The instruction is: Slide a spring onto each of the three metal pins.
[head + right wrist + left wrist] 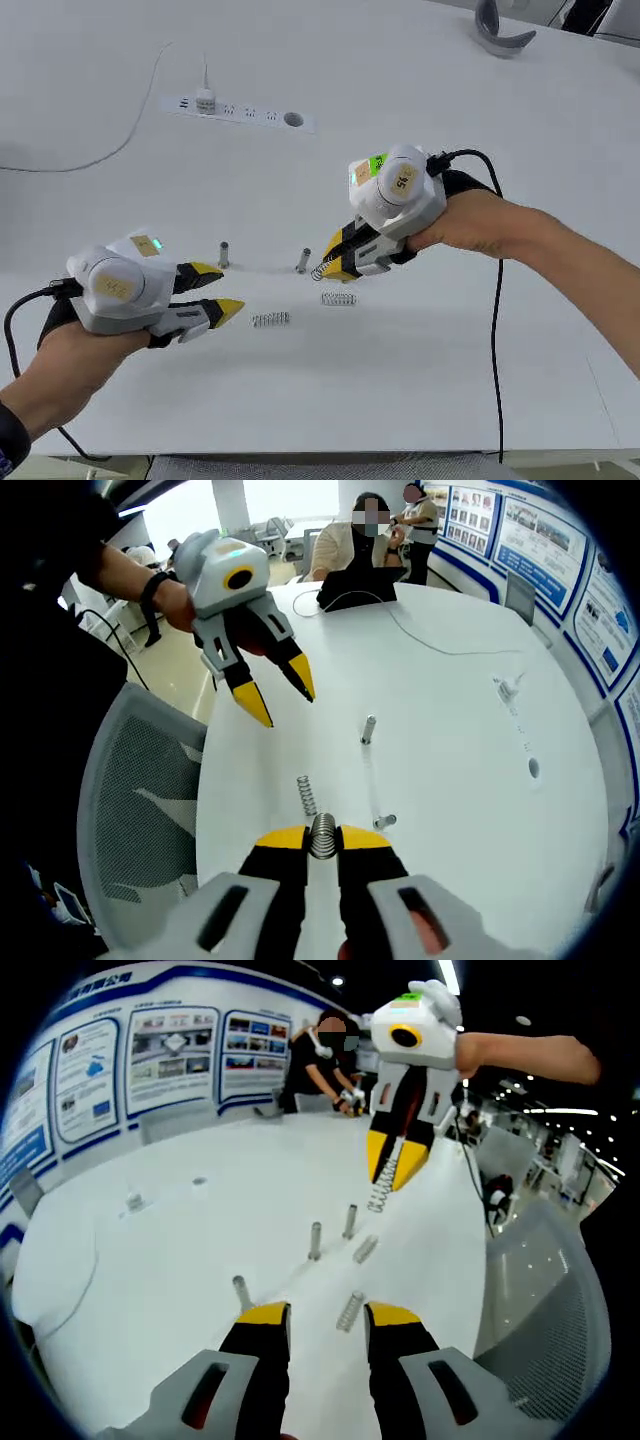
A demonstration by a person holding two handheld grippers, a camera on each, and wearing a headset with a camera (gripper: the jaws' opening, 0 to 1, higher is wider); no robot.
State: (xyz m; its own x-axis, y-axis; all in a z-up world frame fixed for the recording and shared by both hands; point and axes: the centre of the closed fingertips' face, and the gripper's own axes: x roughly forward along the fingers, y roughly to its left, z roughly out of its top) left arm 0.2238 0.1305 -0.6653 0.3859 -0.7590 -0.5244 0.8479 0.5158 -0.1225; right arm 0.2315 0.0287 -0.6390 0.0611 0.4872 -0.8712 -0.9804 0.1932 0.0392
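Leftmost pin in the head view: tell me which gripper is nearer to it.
Left. The left gripper sits just beside the pin; the right gripper, holding a spring, is past another pin.

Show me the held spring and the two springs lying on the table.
Held spring (322,835): right gripper view, coil end.
Nearer spring (271,319): head view, middle coils.
Farther spring (339,298): head view, middle coils.

I lose the upper end of the spring (322,268) between the tips of my right claw (333,262) in the head view. In the right gripper view it faces me end-on, its length hidden. Across the surface (400,80), a grey curved object (503,30) is cut by the top edge. The wall posters (150,1050) are too blurred to read.
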